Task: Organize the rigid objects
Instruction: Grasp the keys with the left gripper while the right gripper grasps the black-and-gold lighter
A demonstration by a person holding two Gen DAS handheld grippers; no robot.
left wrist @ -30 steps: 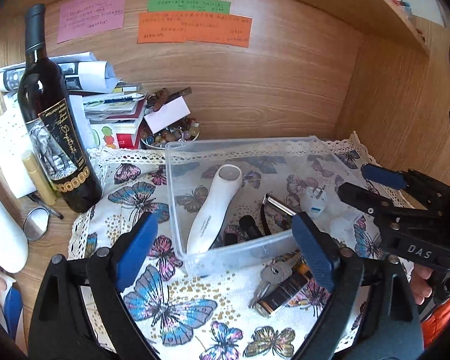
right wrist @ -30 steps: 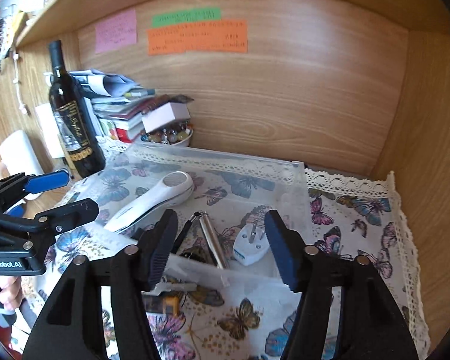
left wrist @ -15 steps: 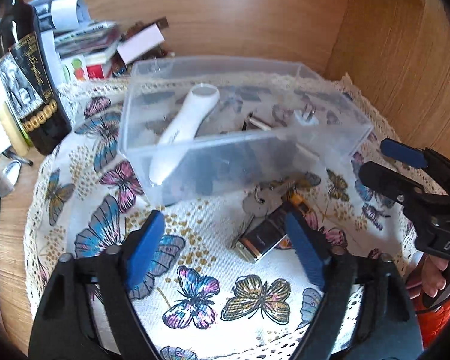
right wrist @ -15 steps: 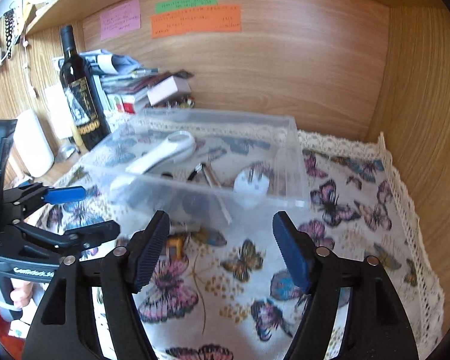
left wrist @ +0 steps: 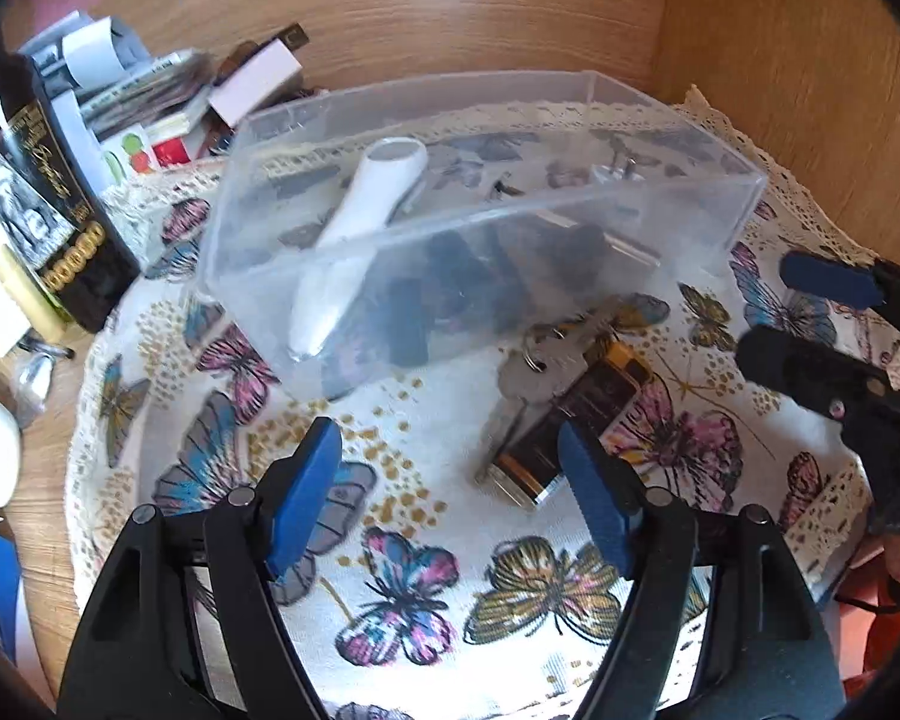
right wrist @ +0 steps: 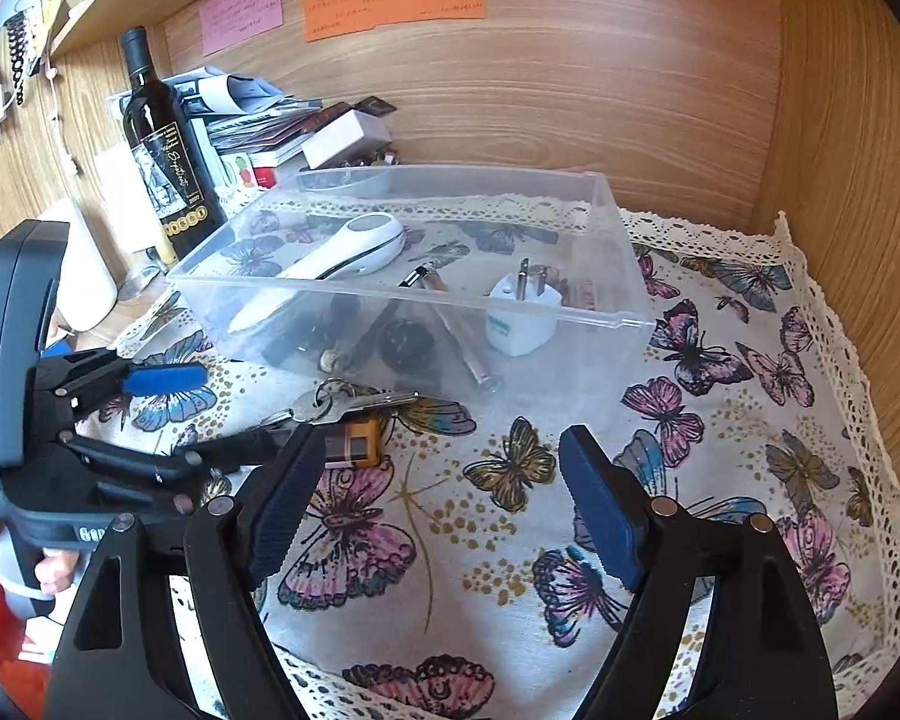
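Keys (left wrist: 543, 363) and a black-and-gold 9V battery (left wrist: 570, 426) lie touching on the butterfly cloth (left wrist: 426, 546), just outside the clear bin (left wrist: 570, 228), ahead of the left gripper (left wrist: 450, 498), fingers spread wide. Right gripper (right wrist: 432, 504) hangs equally wide, empty, beside them.

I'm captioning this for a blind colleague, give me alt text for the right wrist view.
An open right hand-held gripper hovers over a butterfly tablecloth, facing a clear plastic bin holding a white plug adapter. Keys and a battery lie outside the bin, near the left hand-held gripper.
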